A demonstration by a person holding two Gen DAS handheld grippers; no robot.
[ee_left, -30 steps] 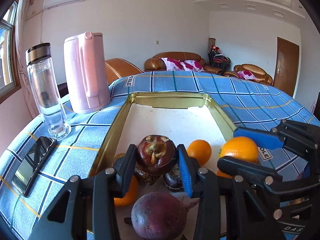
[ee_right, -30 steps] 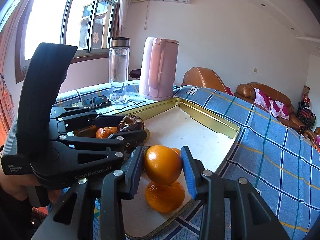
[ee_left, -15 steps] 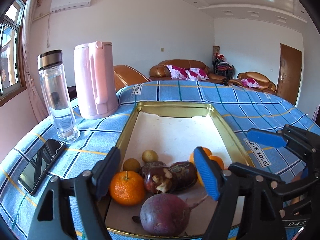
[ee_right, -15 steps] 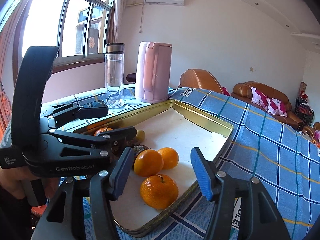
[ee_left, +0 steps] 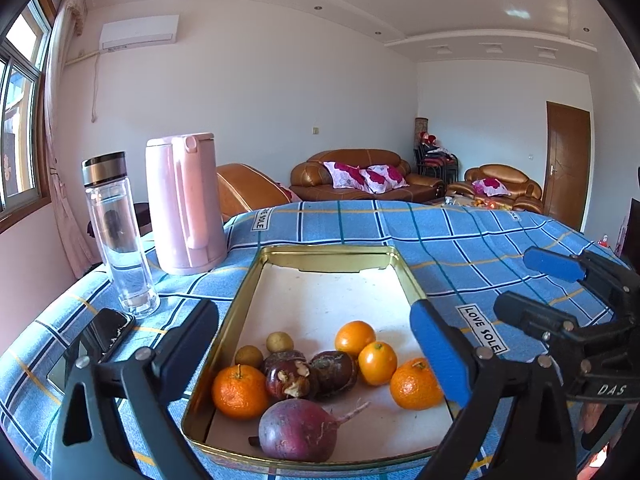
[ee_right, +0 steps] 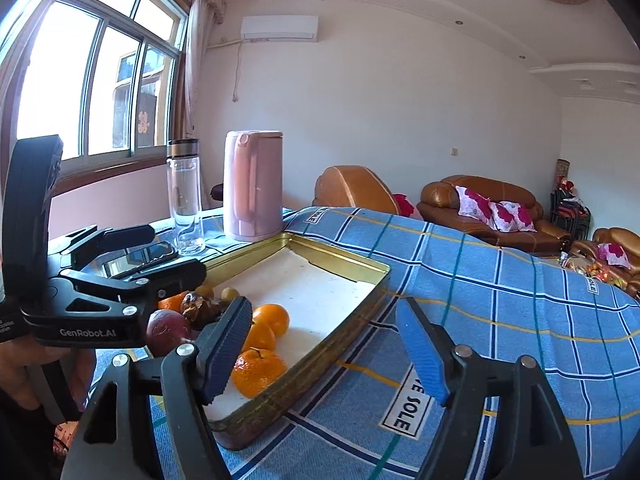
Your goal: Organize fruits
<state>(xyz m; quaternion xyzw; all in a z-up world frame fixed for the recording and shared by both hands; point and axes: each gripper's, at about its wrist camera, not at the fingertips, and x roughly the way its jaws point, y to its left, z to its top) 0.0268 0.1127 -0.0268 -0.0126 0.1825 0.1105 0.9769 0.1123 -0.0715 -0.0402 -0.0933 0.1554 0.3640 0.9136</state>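
A gold tray holds the fruit at its near end: several oranges, such as one at the left and one at the right, two dark mangosteens, two small brown fruits and a purple beet. My left gripper is open and empty above the fruit. My right gripper is open and empty over the tray's right rim; it also shows at the right of the left wrist view. The oranges show in the right wrist view too.
A pink kettle and a glass bottle stand left of the tray on the blue checked cloth. A phone lies near the left edge. Sofas are behind the table.
My left gripper let go of the mangosteen and my right gripper let go of the orange; both opened wide and drew back and up from the tray.
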